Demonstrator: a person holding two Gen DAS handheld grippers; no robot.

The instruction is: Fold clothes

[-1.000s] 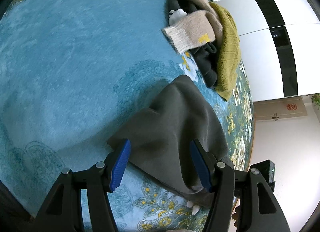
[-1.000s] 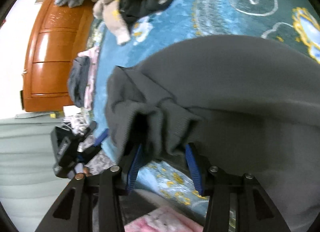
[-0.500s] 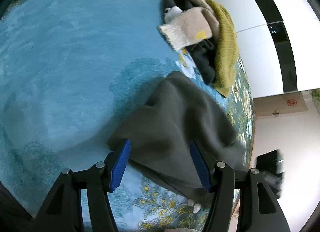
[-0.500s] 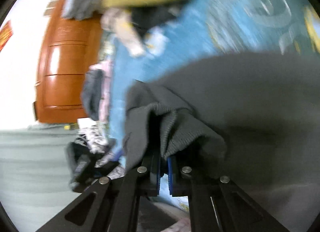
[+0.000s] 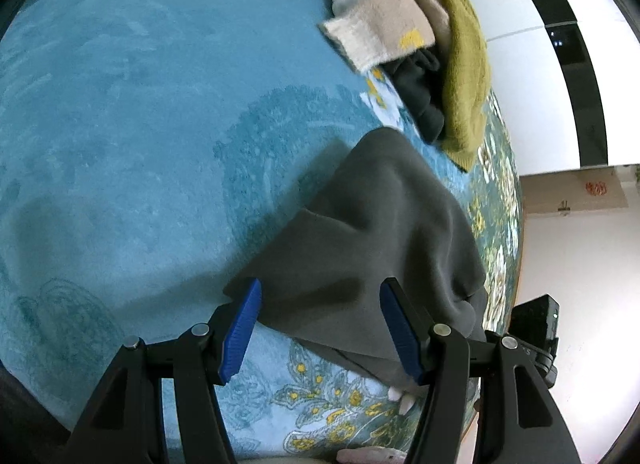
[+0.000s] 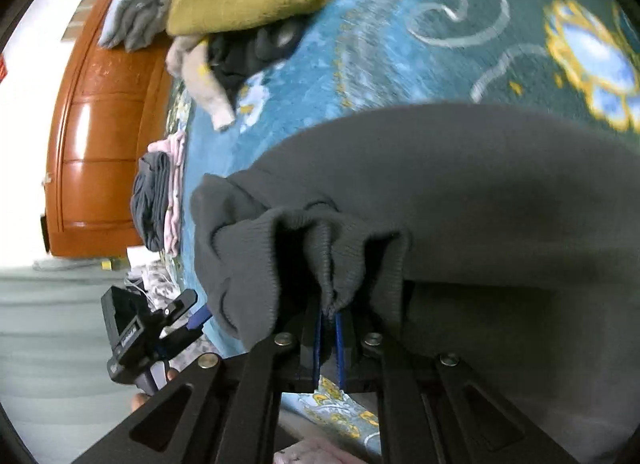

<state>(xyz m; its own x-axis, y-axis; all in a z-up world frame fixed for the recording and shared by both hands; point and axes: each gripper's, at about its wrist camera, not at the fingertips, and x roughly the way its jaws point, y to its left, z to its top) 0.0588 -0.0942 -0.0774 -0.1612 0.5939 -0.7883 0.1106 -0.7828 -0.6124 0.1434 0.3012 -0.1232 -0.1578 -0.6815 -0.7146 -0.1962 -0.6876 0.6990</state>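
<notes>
We're pretty sure it's a bedroom at home: teal floral bedspread (image 5: 160, 144), heaped clothes (image 5: 440, 64), and an orange wooden wardrobe (image 6: 100, 144) beside it.

I am counting one dark grey sweater (image 5: 384, 248) spread in front of me on one teal floral blanket (image 5: 132, 136). I am seeing two grippers, my left gripper (image 5: 320, 328) and my right gripper (image 6: 329, 328), each showing two blue fingers (image 5: 240, 328). In the loose heap I am making out three pieces: one olive knit (image 5: 466, 76), one beige knit (image 5: 380, 38) and one black garment (image 5: 420, 92). I am seeing one folded stack (image 6: 158, 200) of grey and pink and one wooden cabinet (image 6: 100, 136).
</notes>
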